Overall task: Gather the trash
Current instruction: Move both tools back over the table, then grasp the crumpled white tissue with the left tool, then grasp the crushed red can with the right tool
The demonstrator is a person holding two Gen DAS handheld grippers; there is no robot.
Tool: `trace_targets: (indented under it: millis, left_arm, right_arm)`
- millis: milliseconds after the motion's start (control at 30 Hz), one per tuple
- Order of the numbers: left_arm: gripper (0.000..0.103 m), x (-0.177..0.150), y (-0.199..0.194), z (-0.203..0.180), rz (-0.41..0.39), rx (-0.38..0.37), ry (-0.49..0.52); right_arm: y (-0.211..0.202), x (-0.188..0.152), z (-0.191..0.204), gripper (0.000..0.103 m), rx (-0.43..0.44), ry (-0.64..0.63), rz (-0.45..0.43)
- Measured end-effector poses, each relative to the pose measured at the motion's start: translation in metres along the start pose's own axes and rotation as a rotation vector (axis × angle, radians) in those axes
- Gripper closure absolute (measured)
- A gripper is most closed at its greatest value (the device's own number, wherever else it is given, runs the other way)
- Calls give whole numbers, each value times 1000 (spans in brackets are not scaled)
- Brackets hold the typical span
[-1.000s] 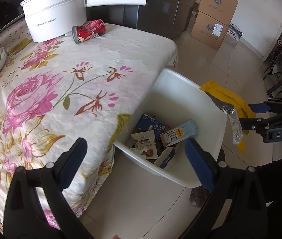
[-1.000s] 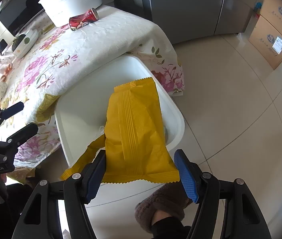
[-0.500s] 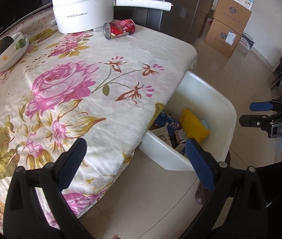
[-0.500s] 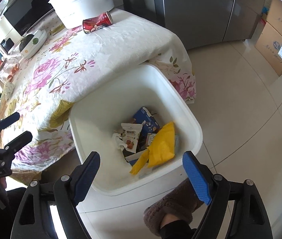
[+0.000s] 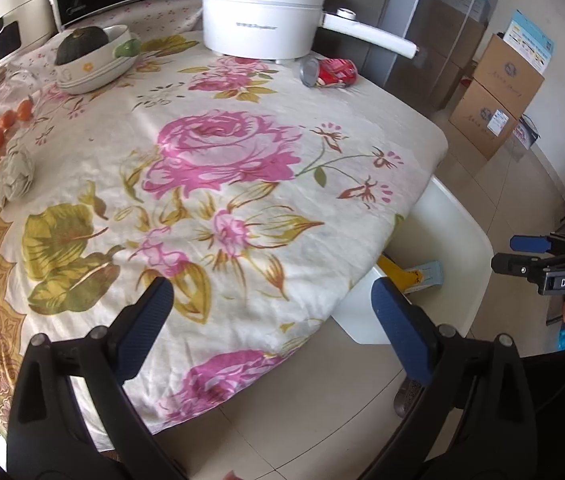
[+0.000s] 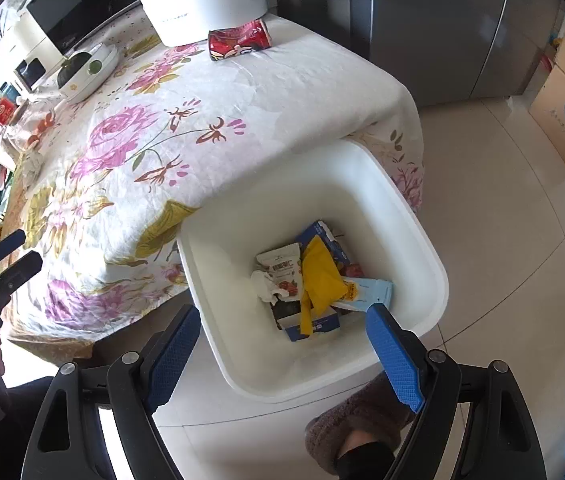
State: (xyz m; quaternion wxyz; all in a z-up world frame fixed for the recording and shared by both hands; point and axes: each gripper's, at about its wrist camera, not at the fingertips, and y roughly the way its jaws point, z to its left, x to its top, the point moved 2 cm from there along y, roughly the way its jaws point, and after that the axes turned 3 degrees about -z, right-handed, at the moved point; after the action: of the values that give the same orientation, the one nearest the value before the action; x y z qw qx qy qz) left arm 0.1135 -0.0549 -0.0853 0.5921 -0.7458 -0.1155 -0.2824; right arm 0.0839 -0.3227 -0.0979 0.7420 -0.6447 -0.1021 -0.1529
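Observation:
A white trash bin (image 6: 414,232) stands on the floor against the table's corner; it also shows in the left wrist view (image 5: 478,256). Inside lie a yellow wrapper (image 6: 322,276), several packets and a crumpled tissue (image 6: 264,284). A crushed red can (image 5: 332,73) lies on the floral tablecloth beside the white pot; it also shows in the right wrist view (image 6: 240,38). A crumpled grey paper ball (image 5: 14,174) lies at the table's left edge. My left gripper (image 5: 272,312) is open and empty over the table's near edge. My right gripper (image 6: 282,338) is open and empty above the bin's near rim.
A white pot with a long handle (image 5: 262,16) stands at the table's far side. A bowl with a dark squash (image 5: 90,56) and small oranges (image 5: 6,120) sit at the left. Cardboard boxes (image 5: 498,92) stand on the floor. A slippered foot (image 6: 358,428) is beside the bin.
The yellow wrapper left my right gripper and fell into the bin. My left gripper swung left, from over the bin to over the table's edge. My right gripper stayed open and drew back slightly.

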Motion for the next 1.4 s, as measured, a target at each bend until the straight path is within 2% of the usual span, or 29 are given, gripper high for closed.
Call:
trace_targets:
  millis: [267,400,633,900,1000,1033,1067,1133,1167,1267,1400]
  left_arm:
    - [4,11,-26,77,-42,62,-149]
    - [4,23,-26,128,-51,142,-163]
    - [4,46,1,219,-66,255,-234]
    - [6,68,50,276,-95,316,-278]
    - [20,70,63,284,-108,288,-278]
    - [38,70,66,284,-111,255,-271]
    - [49,70,70,284,-109,226,-263]
    - [54,71,73,280,-130,223,-237]
    - [68,71,73,277,-140,210,-228]
    - [70,75,74,269,-150,184,-218]
    - [72,81,77,253,-155,142,-204]
  right_arm:
    - [1,23,35,16,11,-48,-21]
    - [-4,55,43,13,8,-64,-65]
    - [8,114,57,11,-13,-111,-128]
    - [49,162,71,10,-2,-147,-152]
    - [65,177,70,10,0,-133,-159]
    - [70,182,69,10,-1,-124,-164]
    - [75,188,66,10,-3,-114,-169]
    - [83,199,62,10,-7,-92,-187]
    - [86,204,59,9,-10,-84,-199]
    - [96,223,54,1,-21,-69,-247]
    - [109,245,49,0,2,-35,-284]
